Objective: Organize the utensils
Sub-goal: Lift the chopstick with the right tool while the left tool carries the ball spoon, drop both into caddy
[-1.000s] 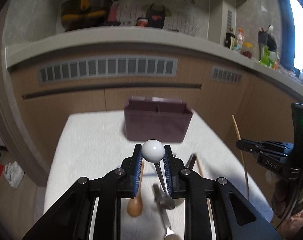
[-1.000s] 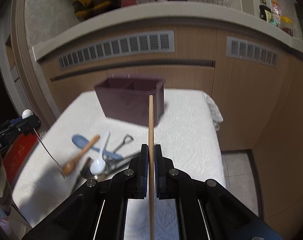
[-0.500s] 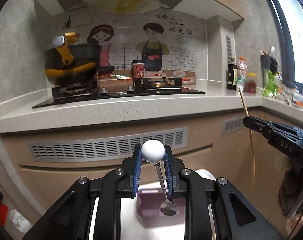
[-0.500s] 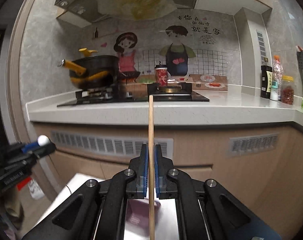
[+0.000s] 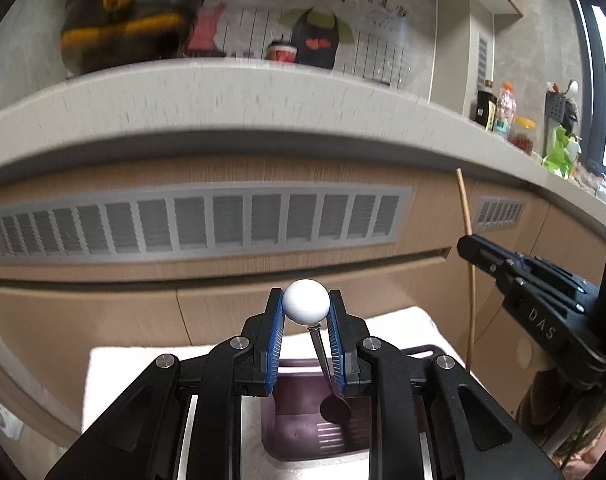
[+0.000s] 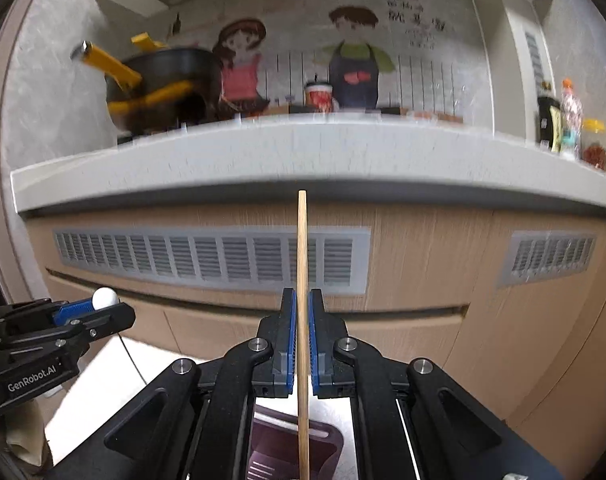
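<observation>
My left gripper (image 5: 306, 307) is shut on the white ball end of a small metal spoon (image 5: 306, 307). The spoon hangs down with its bowl over the dark purple utensil box (image 5: 303, 428). That box stands on a white cloth-covered table (image 5: 143, 364). My right gripper (image 6: 302, 300) is shut on a wooden chopstick (image 6: 302, 248), held upright above the same box (image 6: 275, 448). From the left wrist view the right gripper (image 5: 465, 245) and its chopstick (image 5: 465, 208) appear at the right. The left gripper (image 6: 115, 308) shows at the left of the right wrist view.
A wooden cabinet front with grey vent grilles (image 5: 199, 224) rises just behind the table. Above it runs a pale countertop (image 6: 303, 152) with a black and yellow pot (image 6: 159, 80), a red cup (image 6: 319, 98) and bottles (image 6: 559, 120).
Both grippers carried their utensils away from the pile on the cloth and forward to above the purple box. The loose utensils have dropped out of sight. Both grips are unchanged.
</observation>
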The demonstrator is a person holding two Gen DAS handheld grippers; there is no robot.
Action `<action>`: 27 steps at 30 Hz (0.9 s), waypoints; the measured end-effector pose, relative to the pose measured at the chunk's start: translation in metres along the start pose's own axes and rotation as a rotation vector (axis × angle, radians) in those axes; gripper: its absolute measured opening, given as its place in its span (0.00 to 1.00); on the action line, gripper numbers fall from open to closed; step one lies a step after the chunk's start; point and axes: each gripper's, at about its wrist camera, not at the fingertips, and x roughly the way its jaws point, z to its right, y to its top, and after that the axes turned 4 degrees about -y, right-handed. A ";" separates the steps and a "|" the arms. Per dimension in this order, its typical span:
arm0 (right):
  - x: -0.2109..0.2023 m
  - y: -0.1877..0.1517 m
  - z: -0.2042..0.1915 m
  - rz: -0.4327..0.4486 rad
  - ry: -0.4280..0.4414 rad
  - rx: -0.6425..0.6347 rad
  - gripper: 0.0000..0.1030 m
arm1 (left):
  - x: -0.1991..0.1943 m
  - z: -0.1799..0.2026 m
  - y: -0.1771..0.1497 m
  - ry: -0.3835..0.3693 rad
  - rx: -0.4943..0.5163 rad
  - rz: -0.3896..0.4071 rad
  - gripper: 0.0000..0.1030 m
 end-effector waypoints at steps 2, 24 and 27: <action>0.010 -0.011 0.002 -0.022 0.001 0.005 0.05 | 0.012 -0.003 -0.008 -0.004 -0.013 -0.019 0.21; -0.078 -0.110 0.032 -0.264 -0.039 -0.099 0.43 | -0.091 0.002 -0.126 0.154 -0.089 -0.144 0.50; -0.095 -0.132 0.021 -0.310 -0.001 -0.139 0.43 | -0.108 0.006 -0.155 0.183 -0.108 -0.182 0.52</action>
